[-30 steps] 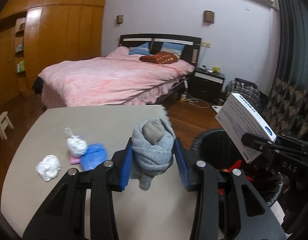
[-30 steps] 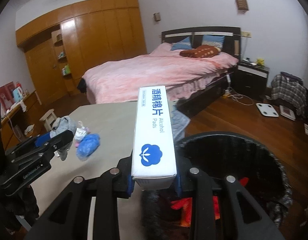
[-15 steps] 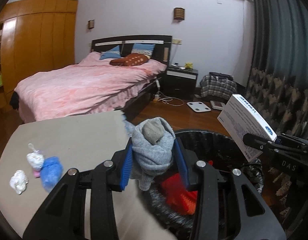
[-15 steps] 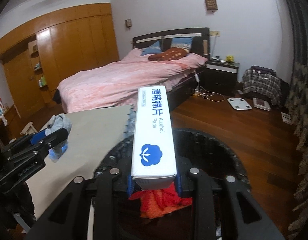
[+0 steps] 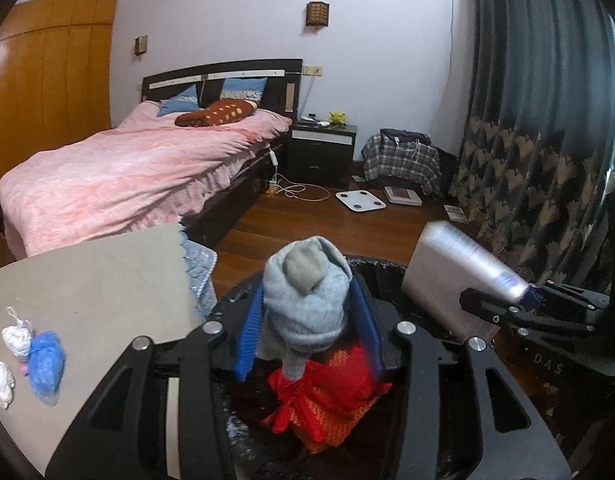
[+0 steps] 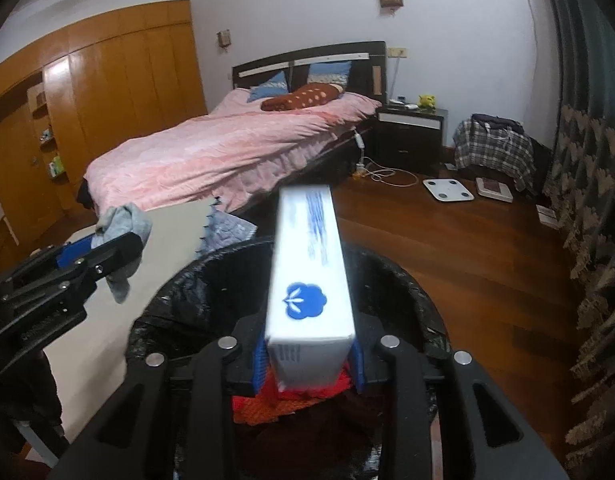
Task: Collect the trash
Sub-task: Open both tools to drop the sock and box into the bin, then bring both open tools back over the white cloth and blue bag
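My left gripper [image 5: 307,332] is shut on a grey balled sock [image 5: 305,300] and holds it over the black-lined trash bin [image 5: 387,270]. The sock also shows in the right wrist view [image 6: 123,228]. My right gripper [image 6: 309,354] holds a white alcohol-pads box [image 6: 309,268] over the bin [image 6: 411,292]; the box looks blurred and slightly tilted. The box also shows at the right of the left wrist view [image 5: 451,276]. A red-orange cloth [image 5: 327,396] lies inside the bin.
The grey table [image 5: 87,280] stands left of the bin, with a blue crumpled item [image 5: 46,360] and two white tissue wads [image 5: 16,338] on it. A pink bed [image 5: 127,176], nightstand [image 5: 321,152] and floor scale [image 5: 359,200] are beyond. Curtains [image 5: 527,160] hang at right.
Both grippers have moved right from over the table to over the bin. The box now looks motion-blurred and tipped a little in the right gripper.
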`<state>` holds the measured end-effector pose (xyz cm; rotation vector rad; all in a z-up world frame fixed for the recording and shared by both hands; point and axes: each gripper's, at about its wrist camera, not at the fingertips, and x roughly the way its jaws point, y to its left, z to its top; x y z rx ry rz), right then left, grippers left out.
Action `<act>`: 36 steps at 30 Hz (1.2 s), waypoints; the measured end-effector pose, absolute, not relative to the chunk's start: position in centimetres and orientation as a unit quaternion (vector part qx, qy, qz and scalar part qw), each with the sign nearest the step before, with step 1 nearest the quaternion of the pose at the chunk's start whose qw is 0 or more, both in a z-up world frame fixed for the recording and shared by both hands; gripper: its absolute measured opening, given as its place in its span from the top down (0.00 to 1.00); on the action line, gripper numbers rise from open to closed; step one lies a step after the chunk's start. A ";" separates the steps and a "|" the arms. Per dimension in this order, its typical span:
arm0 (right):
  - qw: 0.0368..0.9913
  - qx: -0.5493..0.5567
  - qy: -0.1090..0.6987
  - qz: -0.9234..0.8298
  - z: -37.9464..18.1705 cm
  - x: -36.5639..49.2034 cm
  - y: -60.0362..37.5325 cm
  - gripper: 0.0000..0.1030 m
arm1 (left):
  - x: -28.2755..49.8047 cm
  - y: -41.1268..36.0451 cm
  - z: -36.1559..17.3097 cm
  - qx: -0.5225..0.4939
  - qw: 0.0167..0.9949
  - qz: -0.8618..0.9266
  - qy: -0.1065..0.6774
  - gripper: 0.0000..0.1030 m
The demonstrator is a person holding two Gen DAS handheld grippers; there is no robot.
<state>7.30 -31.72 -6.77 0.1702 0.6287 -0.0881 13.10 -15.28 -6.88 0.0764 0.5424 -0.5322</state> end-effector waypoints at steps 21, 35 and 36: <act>0.965 0.067 0.250 -0.042 -3.9 7.0 -27.5 0.06 | 13.7 -4.2 -4.7 0.009 0.959 -0.137 0.248 0.08; 0.966 0.055 0.242 0.068 -3.2 11.5 -16.9 0.06 | 12.2 5.9 -4.2 0.012 0.969 -0.035 0.242 0.08; 0.966 0.048 0.243 0.075 -3.3 11.9 -15.8 0.06 | 12.0 6.7 -4.2 0.012 0.970 -0.026 0.242 0.08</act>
